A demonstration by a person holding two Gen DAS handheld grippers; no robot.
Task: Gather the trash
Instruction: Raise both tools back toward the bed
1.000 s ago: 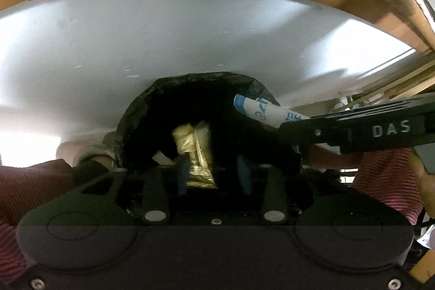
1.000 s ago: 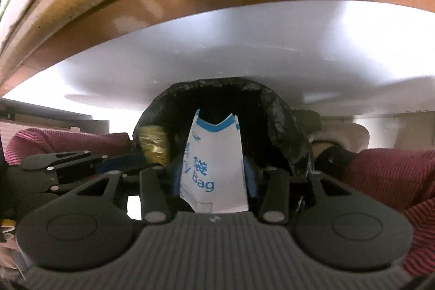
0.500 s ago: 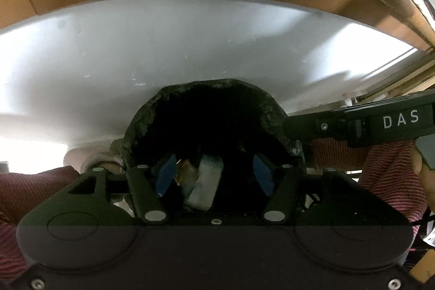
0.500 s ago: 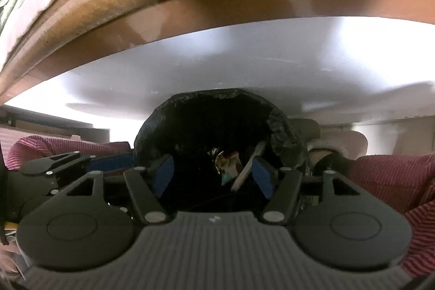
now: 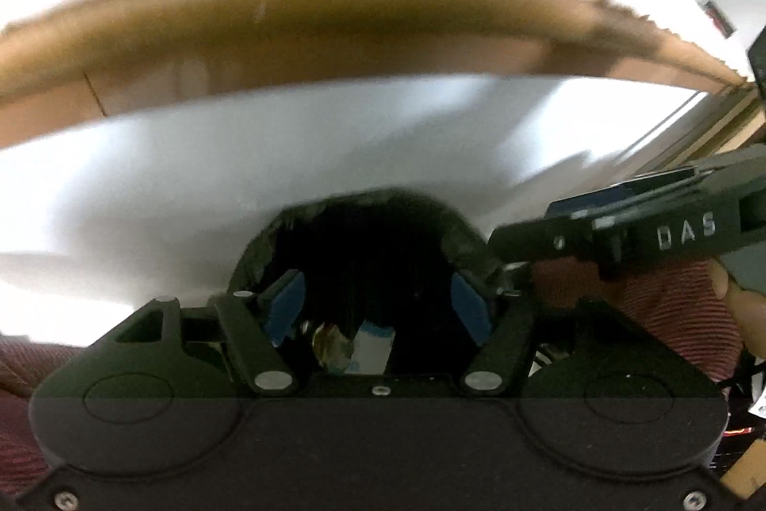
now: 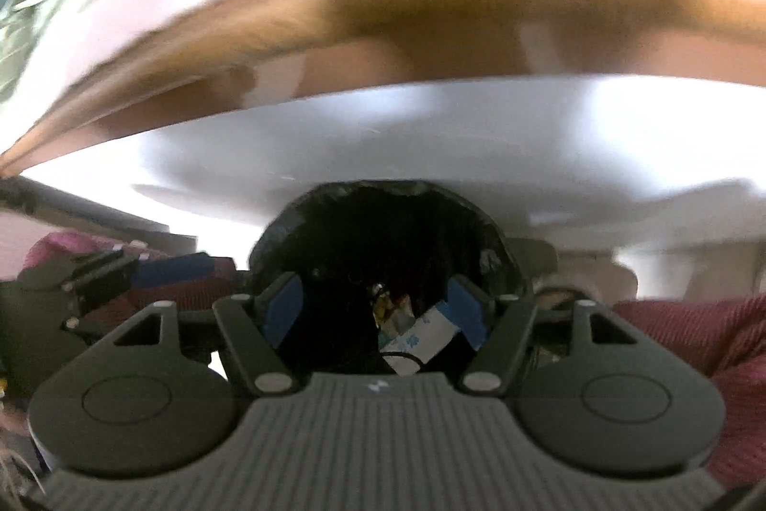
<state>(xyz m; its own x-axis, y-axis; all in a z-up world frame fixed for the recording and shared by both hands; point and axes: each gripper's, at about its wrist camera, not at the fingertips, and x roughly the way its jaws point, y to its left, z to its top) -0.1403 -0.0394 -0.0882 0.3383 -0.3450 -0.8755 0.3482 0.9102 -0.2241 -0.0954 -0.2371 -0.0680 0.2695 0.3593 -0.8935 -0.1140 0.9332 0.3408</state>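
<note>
The left gripper [image 5: 378, 300] hangs above the black-lined trash bin [image 5: 459, 233], its jaws opening with nothing pressed between the blue pads; a gold wrapper [image 5: 330, 346] and a white-and-blue paper bag [image 5: 376, 343] lie below it inside the bin. The right gripper [image 6: 378, 307], jaws spread wide, grips nothing; the same paper bag [image 6: 416, 341] lies in the bin near its right-hand pad, beside crumpled wrappers [image 6: 390, 305].

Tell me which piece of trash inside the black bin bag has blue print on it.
The white paper bag, lying in the black bin bag. The crumpled wrapper beside it is shiny gold, without blue print.
</note>
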